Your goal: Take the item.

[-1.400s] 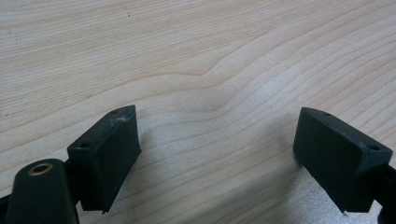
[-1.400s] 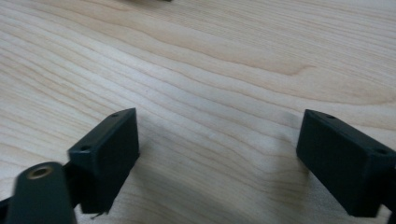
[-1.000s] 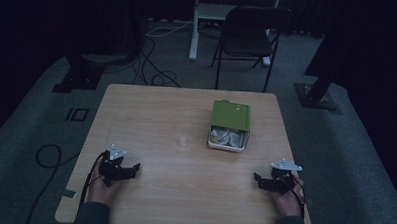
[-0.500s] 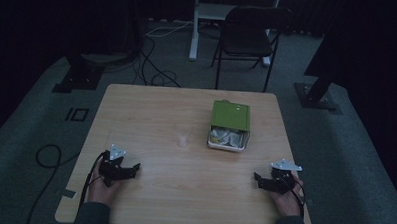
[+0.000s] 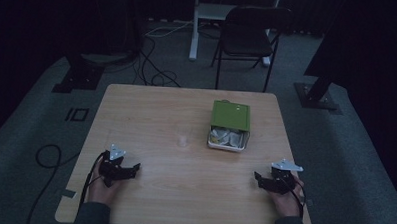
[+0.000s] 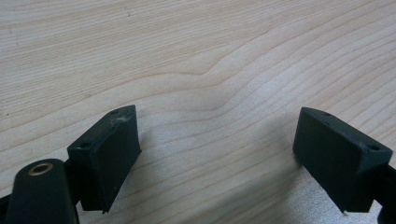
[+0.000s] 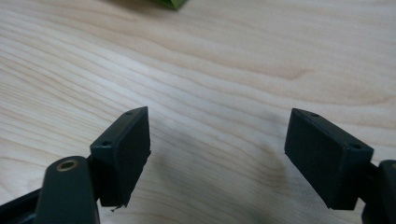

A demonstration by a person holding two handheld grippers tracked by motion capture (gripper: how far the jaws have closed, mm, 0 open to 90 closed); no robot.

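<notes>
The left hand-held gripper (image 5: 127, 168) rests low on the near left part of the light wooden bench (image 5: 156, 120), held in the person's left hand (image 5: 101, 188), with its two black jaws spread wide and nothing between them; in the left gripper view the left hand-held gripper (image 6: 215, 154) shows only bare wood grain in the gap. The right hand-held gripper (image 5: 260, 178) sits at the near right part of the bench in the person's right hand (image 5: 286, 200), also released, its jaws wide apart over bare wood, as the right gripper view confirms for the right hand-held gripper (image 7: 217, 149). Each carries a grey three-cornered plate on top and trails a dark cable. Farther out, near the middle of the bench, stands a small pale translucent object (image 5: 183, 140), too faint to identify. Beyond the right gripper, toward the far right of the bench, lies a white rectangular box with a green lid (image 5: 229, 125), the lid slid back so that pale rounded items show inside; a green corner of it (image 7: 169, 3) shows at the top edge of the right gripper view. No writing or label on it can be read. Behind the bench stand a dark folding chair (image 5: 249, 36) and a white post (image 5: 194, 27) on grey carpet, with black cables (image 5: 153, 65) trailing across the floor.
</notes>
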